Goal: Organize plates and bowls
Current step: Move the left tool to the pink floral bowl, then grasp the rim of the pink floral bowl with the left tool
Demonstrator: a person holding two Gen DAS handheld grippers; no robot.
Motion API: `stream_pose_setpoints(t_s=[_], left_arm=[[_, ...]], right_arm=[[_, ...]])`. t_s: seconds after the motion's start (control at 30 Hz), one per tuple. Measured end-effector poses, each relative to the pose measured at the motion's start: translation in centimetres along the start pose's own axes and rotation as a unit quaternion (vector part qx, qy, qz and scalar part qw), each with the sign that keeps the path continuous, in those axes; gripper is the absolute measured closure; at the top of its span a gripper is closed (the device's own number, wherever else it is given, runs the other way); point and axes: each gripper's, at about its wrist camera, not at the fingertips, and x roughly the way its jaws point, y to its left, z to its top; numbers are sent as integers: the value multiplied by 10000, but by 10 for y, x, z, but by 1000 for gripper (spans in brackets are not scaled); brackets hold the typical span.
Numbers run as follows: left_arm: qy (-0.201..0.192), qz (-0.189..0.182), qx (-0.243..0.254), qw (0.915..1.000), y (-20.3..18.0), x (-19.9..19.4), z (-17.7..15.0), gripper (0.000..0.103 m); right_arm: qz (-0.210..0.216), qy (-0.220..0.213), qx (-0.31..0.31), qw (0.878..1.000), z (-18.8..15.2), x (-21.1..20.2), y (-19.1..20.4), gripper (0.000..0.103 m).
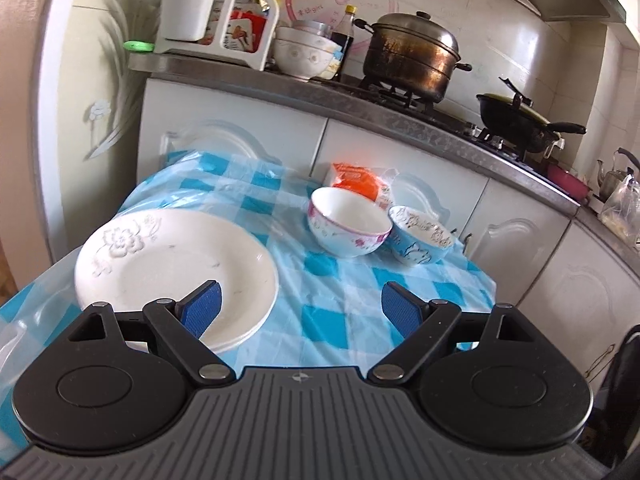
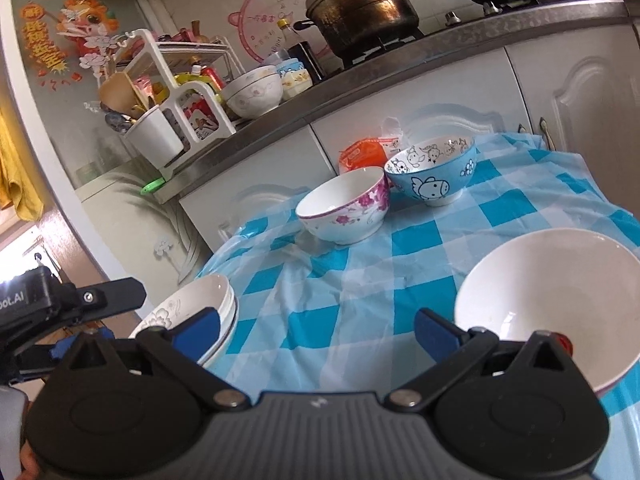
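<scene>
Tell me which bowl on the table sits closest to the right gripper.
The plain white bowl, just beyond the right gripper on its right side. The pink-flowered bowl and the blue cartoon bowl stand farther back, near the cabinet.

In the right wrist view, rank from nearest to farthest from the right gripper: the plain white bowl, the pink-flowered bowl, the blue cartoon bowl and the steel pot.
1. Plain white bowl, just right of the right gripper.
2. Pink-flowered bowl, mid-table, ahead.
3. Blue cartoon bowl, behind it, to its right.
4. Steel pot, up on the stove.
</scene>
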Motion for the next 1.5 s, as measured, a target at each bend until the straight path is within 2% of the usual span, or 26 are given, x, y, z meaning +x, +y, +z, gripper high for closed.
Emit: stream_pose_setpoints(t_s=[0.1,0.23,0.4,0.43,0.5,0.67,0.77,0.87,0.97,1.07,1.17,1.27,1.33,1.47,1.5], left_arm=[[-8,-34,83,10000,-3,10,16,0],[-11,23,270,9996,-5,28,36,0],[15,161,299,9994,0,59,59,0],[18,141,290,9995,0,66,63,0],[20,129,271,9995,2,78,71,0],[56,219,441,9988,2,112,85,0],[184,245,520,9982,2,139,89,0],[448,187,611,9969,-1,169,92,1],[651,184,639,9957,-4,197,93,7],[781,108,638,9948,-8,219,93,9],[886,106,655,9939,-12,236,92,16],[1090,117,638,9919,-15,254,91,27],[1174,140,578,9913,-15,264,91,39],[1315,107,527,9899,-17,281,90,46],[1357,97,528,9893,-18,284,89,51]], right_arm=[[56,127,398,9991,10,16,1,1],[-64,128,529,9985,23,40,5,0],[-640,-96,489,9967,36,66,5,0],[-614,-149,460,9969,38,69,5,0],[-266,-169,546,9980,43,80,3,1],[-4,-132,527,9985,50,109,4,1],[-184,-139,775,9967,50,121,-6,1],[-175,-135,1228,9922,48,132,-20,1],[-236,-270,1464,9886,50,136,-29,2],[-46,-400,1631,9858,54,140,-35,2],[76,-408,1777,9832,55,148,-37,4],[128,-374,2074,9775,54,154,-45,11],[148,-358,2232,9740,53,157,-51,15],[253,-386,2317,9717,54,159,-55,18],[300,-410,2322,9714,55,159,-56,18]])
